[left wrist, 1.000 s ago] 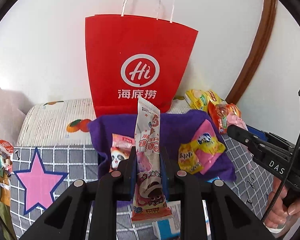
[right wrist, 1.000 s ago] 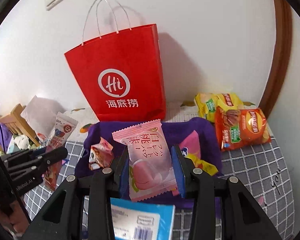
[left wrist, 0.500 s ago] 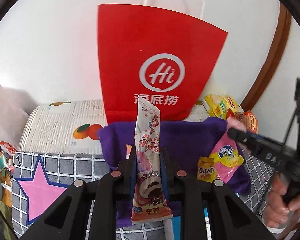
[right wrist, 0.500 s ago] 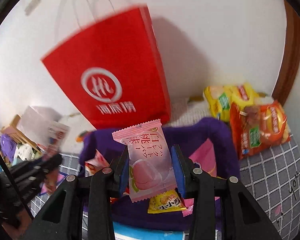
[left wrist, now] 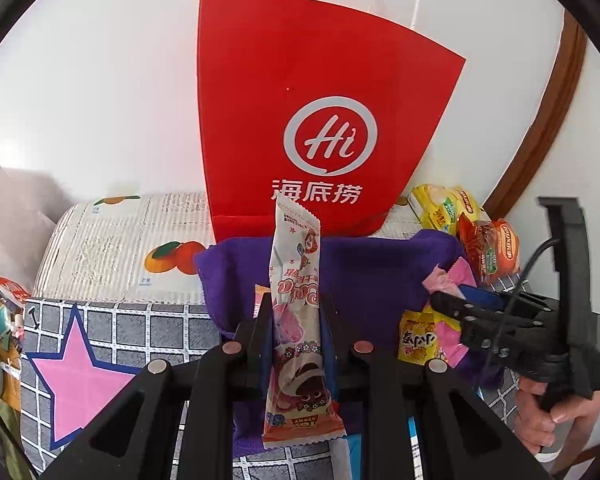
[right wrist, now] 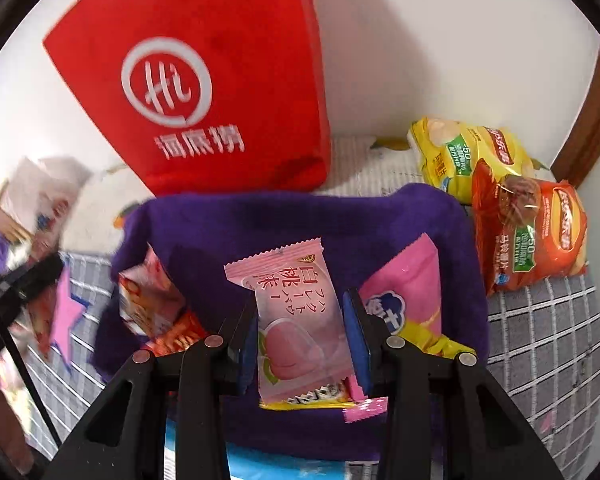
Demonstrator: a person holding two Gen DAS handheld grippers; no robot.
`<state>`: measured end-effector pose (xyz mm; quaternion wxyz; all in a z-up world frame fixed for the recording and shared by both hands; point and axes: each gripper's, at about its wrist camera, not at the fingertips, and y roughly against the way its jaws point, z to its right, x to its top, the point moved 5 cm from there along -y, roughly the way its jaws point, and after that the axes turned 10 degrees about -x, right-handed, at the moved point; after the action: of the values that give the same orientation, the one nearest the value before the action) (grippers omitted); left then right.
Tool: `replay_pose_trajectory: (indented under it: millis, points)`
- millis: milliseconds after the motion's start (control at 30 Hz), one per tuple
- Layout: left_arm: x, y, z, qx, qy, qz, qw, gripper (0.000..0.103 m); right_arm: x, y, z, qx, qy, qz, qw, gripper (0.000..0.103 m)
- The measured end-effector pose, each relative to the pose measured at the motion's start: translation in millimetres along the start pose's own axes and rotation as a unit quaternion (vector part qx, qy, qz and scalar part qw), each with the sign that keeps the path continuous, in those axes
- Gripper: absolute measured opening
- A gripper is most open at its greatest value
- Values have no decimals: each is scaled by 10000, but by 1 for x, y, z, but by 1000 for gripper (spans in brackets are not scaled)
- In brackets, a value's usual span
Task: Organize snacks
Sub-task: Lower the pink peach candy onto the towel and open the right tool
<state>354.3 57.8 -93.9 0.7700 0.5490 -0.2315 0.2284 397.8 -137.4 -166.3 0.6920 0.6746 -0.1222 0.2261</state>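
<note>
The left gripper [left wrist: 296, 332] points steeply downward, its two black fingers [left wrist: 260, 328] drawn close together and clamped on the sides of a tall snack stick packet [left wrist: 296, 316] that stands upright between the blue pads. The right gripper [right wrist: 304, 332], also angled down, grips a pink peach packet [right wrist: 300, 316] between its blue-padded fingers [right wrist: 356, 332]. In the left wrist view, a bare hand [left wrist: 548, 420] wraps the right gripper's handle at the right edge

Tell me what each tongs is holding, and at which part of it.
The left tongs clamp a long white-and-pink snack stick packet across its lower middle. The right tongs clamp a pale pink peach snack packet by its lower half.
</note>
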Motion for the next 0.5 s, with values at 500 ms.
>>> replay_pose_trajectory:
  millis: [500]
  points:
    - [-2,-1,5,-115,-25,-53,9999,19,-5,-11,3,-117,12,-292,9995,39]
